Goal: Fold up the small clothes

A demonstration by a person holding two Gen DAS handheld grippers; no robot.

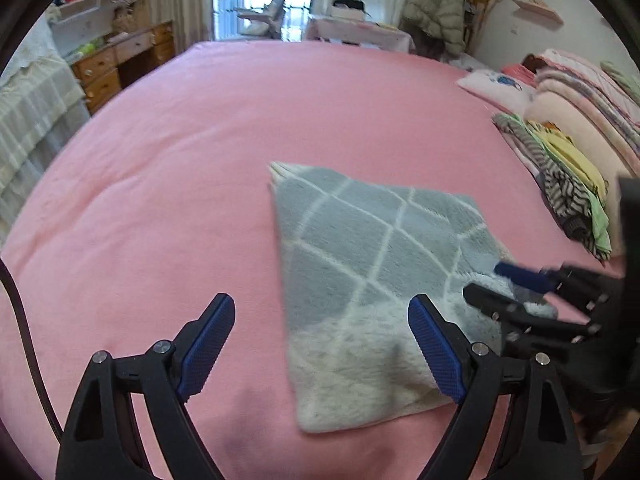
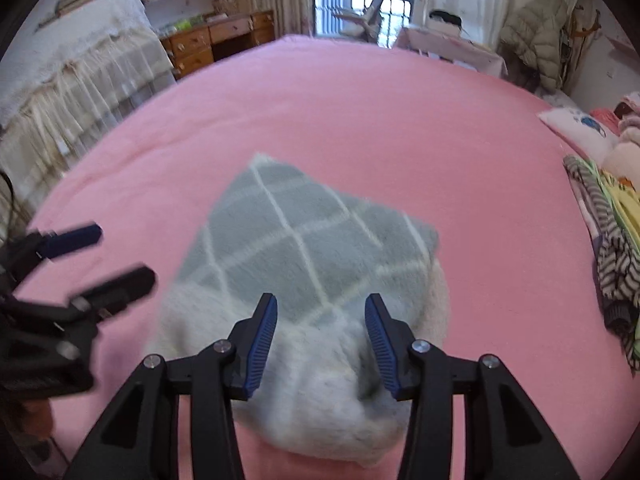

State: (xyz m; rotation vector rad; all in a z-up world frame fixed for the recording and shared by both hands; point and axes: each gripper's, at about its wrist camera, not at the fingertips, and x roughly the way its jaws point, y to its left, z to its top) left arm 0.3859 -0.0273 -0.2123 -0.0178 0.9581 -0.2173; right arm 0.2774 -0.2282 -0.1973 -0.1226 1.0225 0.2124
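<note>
A folded grey cloth (image 1: pixel 360 280) lies mid-bed (image 1: pixel 180 160). The left gripper (image 1: pixel 320 340) spreads its fingers wide over the sheet, holding nothing. The right gripper (image 2: pixel 320 336) hovers half open above the cloth's fluffy near edge.

The folded cloth (image 1: pixel 372 280) lies on the bed (image 1: pixel 200 140), centre. A heap of clothes (image 1: pixel 568 176) lies on the bed at three o'clock of it; the desk (image 1: pixel 120 60) stands off the bed at ten o'clock.
</note>
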